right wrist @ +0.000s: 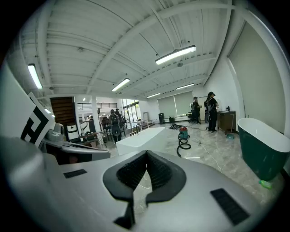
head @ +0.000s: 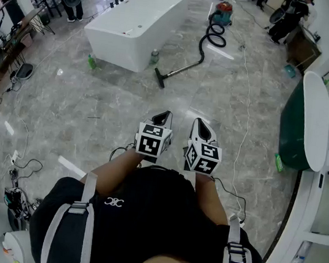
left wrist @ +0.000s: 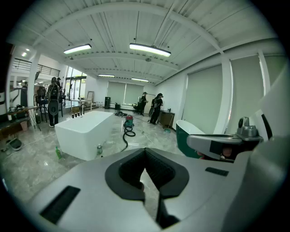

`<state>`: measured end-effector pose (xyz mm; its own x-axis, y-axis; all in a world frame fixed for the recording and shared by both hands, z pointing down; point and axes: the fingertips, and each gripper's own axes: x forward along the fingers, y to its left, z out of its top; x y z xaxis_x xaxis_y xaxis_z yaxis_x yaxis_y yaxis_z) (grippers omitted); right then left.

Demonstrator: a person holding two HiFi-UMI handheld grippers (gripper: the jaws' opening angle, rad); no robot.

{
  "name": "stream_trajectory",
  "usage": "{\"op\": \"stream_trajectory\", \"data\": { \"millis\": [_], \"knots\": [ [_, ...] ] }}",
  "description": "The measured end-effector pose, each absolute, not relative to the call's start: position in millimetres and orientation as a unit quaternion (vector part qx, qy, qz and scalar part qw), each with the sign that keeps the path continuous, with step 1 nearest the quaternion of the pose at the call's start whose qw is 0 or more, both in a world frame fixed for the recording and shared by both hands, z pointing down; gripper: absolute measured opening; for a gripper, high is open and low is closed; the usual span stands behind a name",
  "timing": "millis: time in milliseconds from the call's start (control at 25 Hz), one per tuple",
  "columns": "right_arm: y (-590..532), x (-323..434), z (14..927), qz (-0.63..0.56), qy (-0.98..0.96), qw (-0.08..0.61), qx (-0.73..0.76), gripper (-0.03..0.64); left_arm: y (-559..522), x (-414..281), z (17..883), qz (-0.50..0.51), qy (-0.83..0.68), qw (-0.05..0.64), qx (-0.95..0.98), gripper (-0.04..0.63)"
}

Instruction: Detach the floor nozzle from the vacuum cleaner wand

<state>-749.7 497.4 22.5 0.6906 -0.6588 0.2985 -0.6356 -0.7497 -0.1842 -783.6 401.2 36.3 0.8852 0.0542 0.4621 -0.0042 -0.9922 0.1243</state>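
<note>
We hold left gripper [head: 165, 116] and right gripper [head: 199, 123] side by side, jaws together, empty; floor nozzle [head: 159, 78] on wand [head: 179, 71] lies well ahead.

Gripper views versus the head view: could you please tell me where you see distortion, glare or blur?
Head view: sharp, evenly lit, with white glare streaks on the glossy floor. Left gripper view: strong fisheye, curved ceiling, dark corners. Right gripper view: same bending, and a bright, blown-out lamp.
</note>
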Motion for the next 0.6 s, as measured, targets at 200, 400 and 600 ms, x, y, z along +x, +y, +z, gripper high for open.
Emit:
{"op": "stream_trajectory", "data": {
  "millis": [200,400,600],
  "knots": [
    [529.1,-738.5,21.8,-0.168,0.370,0.032,-0.913,0.011,431.4,-772.9,34.7,0.229,-0.002,0.065,0.971,0.005],
    [553.2,-731.2,29.1,-0.171,0.377,0.027,-0.910,0.012,454.7,-769.4,40.6,0.229,-0.013,0.065,0.971,0.005],
    [561.0,-724.5,35.4,-0.180,0.378,0.028,-0.908,0.012,463.8,-762.3,43.5,0.236,-0.015,0.053,0.970,0.005]
  ]
}}
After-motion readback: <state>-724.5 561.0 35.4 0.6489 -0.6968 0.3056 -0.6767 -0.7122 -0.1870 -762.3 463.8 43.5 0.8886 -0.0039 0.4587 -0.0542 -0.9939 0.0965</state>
